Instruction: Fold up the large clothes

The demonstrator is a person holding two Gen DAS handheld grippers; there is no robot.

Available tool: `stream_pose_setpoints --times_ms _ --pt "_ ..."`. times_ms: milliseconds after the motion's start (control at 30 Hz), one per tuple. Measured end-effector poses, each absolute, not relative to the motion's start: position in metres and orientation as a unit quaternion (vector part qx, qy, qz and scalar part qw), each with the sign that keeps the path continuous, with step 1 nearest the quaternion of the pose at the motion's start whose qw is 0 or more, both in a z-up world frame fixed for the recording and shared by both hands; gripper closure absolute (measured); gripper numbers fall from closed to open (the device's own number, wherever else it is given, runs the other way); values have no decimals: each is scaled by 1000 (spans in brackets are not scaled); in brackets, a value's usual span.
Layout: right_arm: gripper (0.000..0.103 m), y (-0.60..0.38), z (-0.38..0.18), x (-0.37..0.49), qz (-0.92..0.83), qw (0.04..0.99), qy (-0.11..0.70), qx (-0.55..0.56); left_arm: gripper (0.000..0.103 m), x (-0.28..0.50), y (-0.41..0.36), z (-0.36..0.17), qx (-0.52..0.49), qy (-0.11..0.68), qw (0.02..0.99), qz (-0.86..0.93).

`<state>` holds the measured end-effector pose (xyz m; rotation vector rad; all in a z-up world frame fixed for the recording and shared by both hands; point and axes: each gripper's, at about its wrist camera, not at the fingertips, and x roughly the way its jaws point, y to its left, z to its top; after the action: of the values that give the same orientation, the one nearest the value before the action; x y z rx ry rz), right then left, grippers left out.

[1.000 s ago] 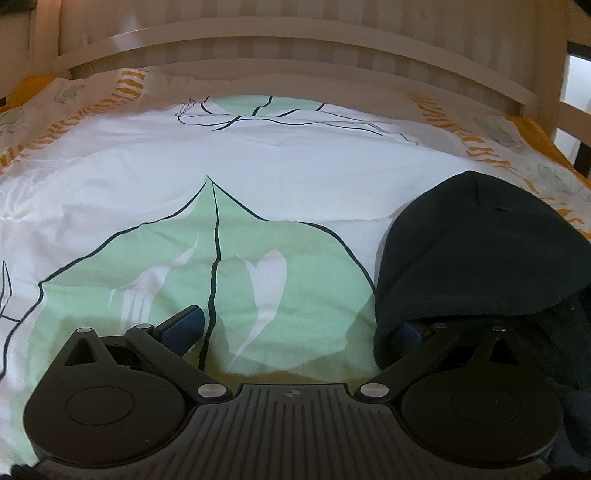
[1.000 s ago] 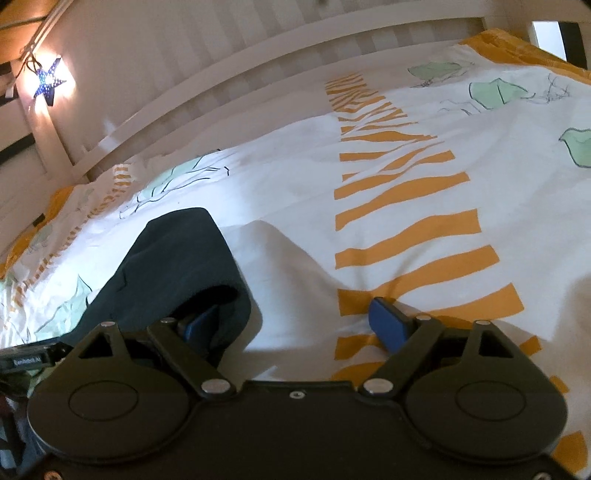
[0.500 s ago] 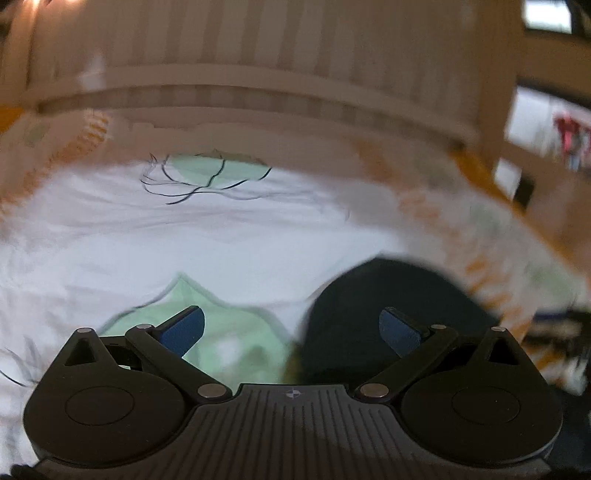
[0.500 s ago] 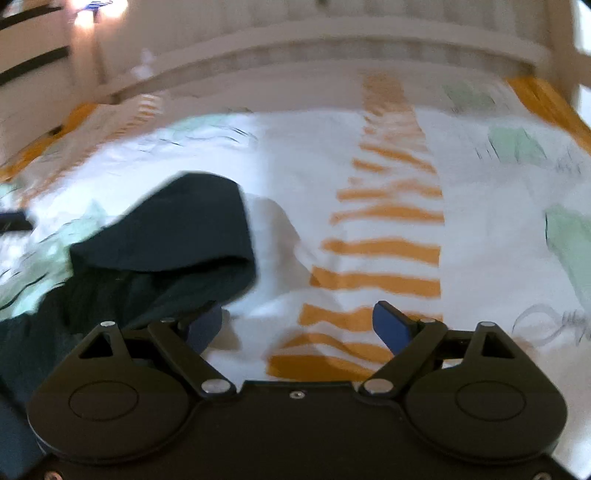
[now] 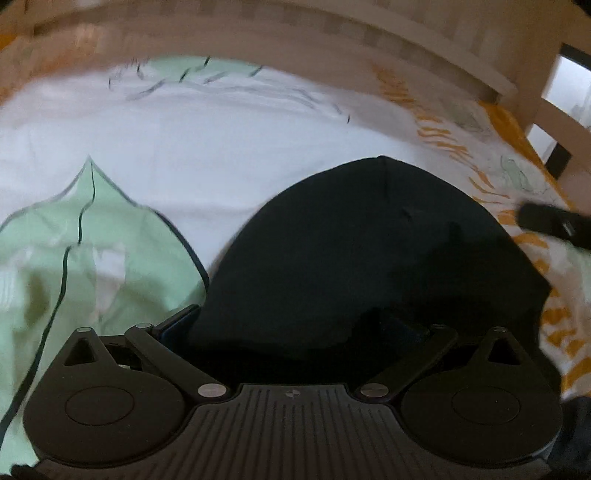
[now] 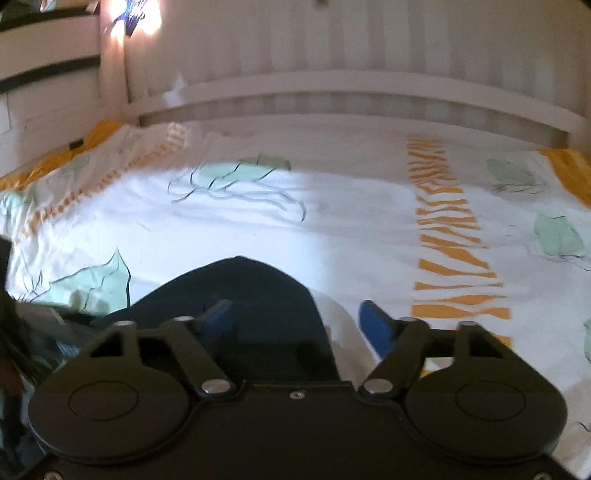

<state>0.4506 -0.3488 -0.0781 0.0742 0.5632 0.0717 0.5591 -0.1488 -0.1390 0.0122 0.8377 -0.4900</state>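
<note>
A dark garment (image 5: 369, 251) lies on the bed, its rounded hood-like end pointing toward the headboard. In the left wrist view my left gripper (image 5: 291, 325) is open, low over the garment's near part, which lies between its fingers; the right fingertip is dark and hard to make out. In the right wrist view the garment (image 6: 240, 295) lies at lower left. My right gripper (image 6: 299, 317) is open over its right edge: the left finger (image 6: 218, 314) is over the cloth, the right finger (image 6: 376, 325) over the sheet. The other gripper (image 5: 550, 221) shows at the right of the left view.
The bed sheet (image 6: 351, 221) is white with green leaf prints (image 5: 92, 258) and orange stripes (image 6: 450, 251). A white slatted headboard (image 6: 332, 92) stands at the far end. A bright light (image 6: 136, 18) shines at the upper left.
Both grippers have let go of the garment's edges and swung over it; it lies between the left fingers now. The right view has turned toward the headboard. Both stay open.
</note>
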Motion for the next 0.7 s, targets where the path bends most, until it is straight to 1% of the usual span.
stream_pose_setpoints --times_ms 67,100,200,267,367,400,433,467,500,633,700 --pt "32 -351 -85 462 41 957 282 56 0 557 -149 -141 10 394 889 -234" --pt "35 -353 -88 469 45 955 285 70 0 556 -147 -142 9 391 890 -235" --pt "35 -361 -102 485 39 948 295 113 0 554 -146 -142 5 385 892 -238" --pt "37 -363 -109 493 32 943 309 124 0 552 -145 -142 6 382 893 -238" --pt "50 -362 -116 502 35 937 328 113 0 552 -146 -140 4 381 893 -239" --pt "61 -362 -116 503 40 935 332 114 0 552 -145 -139 1 381 893 -241" --pt "76 -363 -117 504 43 933 337 119 0 552 -143 -136 -5 382 891 -245" --pt "87 -363 -116 504 44 932 338 122 0 552 -140 -134 -15 385 889 -248" --pt "90 -362 -114 501 44 935 331 120 0 552 -134 -130 -31 388 886 -252" --pt "91 -354 -98 481 55 952 289 86 0 546 -103 -115 -123 401 870 -261" --pt "91 -347 -85 463 67 961 263 59 0 540 -89 -107 -149 403 864 -263"
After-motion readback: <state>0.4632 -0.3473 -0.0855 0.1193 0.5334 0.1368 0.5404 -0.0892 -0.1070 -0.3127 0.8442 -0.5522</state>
